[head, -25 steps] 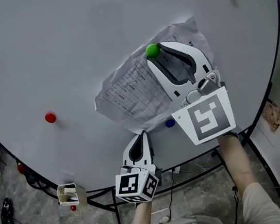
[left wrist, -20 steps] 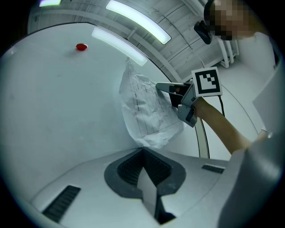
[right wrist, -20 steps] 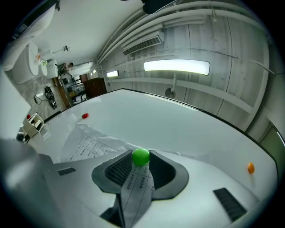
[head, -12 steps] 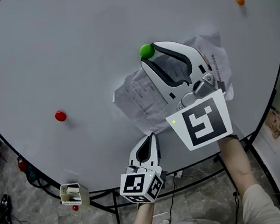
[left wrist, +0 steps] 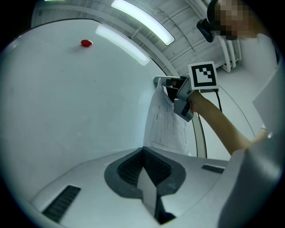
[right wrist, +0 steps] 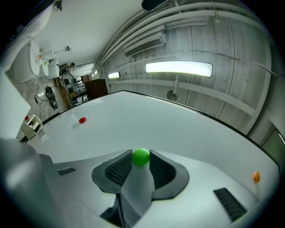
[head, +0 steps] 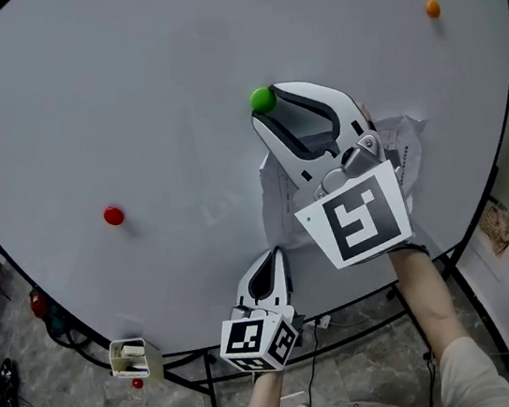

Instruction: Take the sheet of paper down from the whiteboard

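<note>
We find the task part done. The large white whiteboard (head: 124, 94) carries the crumpled printed sheet of paper (left wrist: 167, 120) low on its right half. The sheet hangs loose and creased directly under the right gripper (head: 269, 110), and most of it is covered by that gripper in the head view. It is therefore not yet down. What holds its top edge up is hidden from us, and we cannot tell whether any fastening remains. The right gripper is clenched on the small round green magnet (right wrist: 141, 156), which sits squarely between its two pads at the tips, against the board surface. We judge this magnet to be a fastening of the sheet, now being drawn clear. The left gripper (head: 273, 256) waits near the board's lower edge, just below the sheet. Its jaws are pressed together on nothing and it is apart from the paper. A small red magnet (head: 114, 215) and a small orange magnet (head: 433, 7) stand well away and play no part. What remains is to part the green magnet from the board, seize the sheet and lift it away.
</note>
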`<state>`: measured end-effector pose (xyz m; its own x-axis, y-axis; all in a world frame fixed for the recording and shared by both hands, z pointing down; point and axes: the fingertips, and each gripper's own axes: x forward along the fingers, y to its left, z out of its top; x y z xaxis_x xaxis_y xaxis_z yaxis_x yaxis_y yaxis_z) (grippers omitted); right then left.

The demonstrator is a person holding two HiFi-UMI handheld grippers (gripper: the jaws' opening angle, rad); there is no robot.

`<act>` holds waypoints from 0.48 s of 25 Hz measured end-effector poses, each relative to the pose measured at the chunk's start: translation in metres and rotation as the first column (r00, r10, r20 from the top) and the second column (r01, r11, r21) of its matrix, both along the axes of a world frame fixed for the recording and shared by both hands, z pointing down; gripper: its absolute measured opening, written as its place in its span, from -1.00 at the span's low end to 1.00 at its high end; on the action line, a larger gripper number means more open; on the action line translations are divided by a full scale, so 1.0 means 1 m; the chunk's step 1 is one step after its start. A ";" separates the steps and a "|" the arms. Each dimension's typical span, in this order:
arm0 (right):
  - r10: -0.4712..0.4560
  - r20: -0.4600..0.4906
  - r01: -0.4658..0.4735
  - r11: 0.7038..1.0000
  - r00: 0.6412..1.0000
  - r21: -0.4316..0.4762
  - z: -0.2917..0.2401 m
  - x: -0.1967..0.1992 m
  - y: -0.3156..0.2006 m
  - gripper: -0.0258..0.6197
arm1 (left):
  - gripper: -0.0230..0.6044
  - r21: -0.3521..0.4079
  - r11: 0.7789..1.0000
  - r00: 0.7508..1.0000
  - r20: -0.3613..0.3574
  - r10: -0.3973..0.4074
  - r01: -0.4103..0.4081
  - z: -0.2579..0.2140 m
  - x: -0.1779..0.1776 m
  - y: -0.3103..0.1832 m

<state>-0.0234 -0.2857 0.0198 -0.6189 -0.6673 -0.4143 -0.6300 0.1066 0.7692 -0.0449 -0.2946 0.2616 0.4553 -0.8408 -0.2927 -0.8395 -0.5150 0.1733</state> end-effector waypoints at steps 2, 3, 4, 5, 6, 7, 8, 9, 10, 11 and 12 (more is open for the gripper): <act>-0.013 0.014 0.013 1.000 1.000 0.006 -0.001 0.003 0.000 -0.52 | -0.78 -0.005 1.000 1.000 -0.007 -0.001 0.001 0.001 0.002 0.000; -0.023 0.021 0.022 1.000 1.000 0.012 -0.002 0.003 0.000 -0.51 | -0.78 -0.008 1.000 1.000 -0.014 0.001 -0.001 0.001 0.001 0.001; -0.035 0.028 0.034 0.999 0.999 0.020 -0.004 0.000 0.002 -0.51 | -0.78 -0.011 1.000 1.000 -0.024 0.003 -0.004 0.000 -0.002 0.001; -0.049 0.034 0.048 0.998 0.998 0.029 -0.006 -0.002 0.006 -0.51 | -0.78 -0.013 1.000 0.999 -0.035 0.007 -0.007 0.000 -0.005 0.002; -0.062 0.042 0.061 0.997 0.997 0.039 -0.007 -0.004 0.010 -0.51 | -0.78 -0.014 1.000 0.999 -0.043 0.008 -0.008 -0.001 -0.008 0.002; -0.074 0.052 0.072 0.996 0.996 0.046 -0.009 -0.005 0.015 -0.51 | -0.78 -0.012 1.000 0.999 -0.046 0.006 -0.006 -0.002 -0.009 0.003; -0.085 0.062 0.082 0.995 0.994 0.052 -0.010 -0.004 0.019 -0.51 | -0.78 -0.009 1.000 0.999 -0.047 0.002 -0.003 -0.003 -0.010 0.004; -0.095 0.071 0.091 0.994 0.993 0.055 -0.010 -0.003 0.023 -0.51 | -0.78 -0.005 1.000 0.999 -0.048 -0.002 0.001 -0.005 -0.011 0.005; -0.103 0.078 0.098 0.993 0.992 0.057 -0.011 -0.002 0.026 -0.51 | -0.78 -0.001 1.000 0.999 -0.049 -0.007 0.007 -0.006 -0.011 0.006; -0.108 0.082 0.104 0.993 0.991 0.059 -0.010 0.000 0.029 -0.51 | -0.78 0.003 1.000 0.999 -0.051 -0.014 0.014 -0.007 -0.013 0.007; -0.114 0.087 0.109 0.992 0.990 0.059 -0.009 0.001 0.032 -0.51 | -0.78 0.005 1.000 0.998 -0.053 -0.022 0.023 -0.008 -0.014 0.008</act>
<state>-0.0220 -0.2533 0.0104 -0.6469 -0.5710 -0.5054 -0.6834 0.1400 0.7165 -0.0593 -0.2869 0.2539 0.4202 -0.8488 -0.3208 -0.8407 -0.4972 0.2144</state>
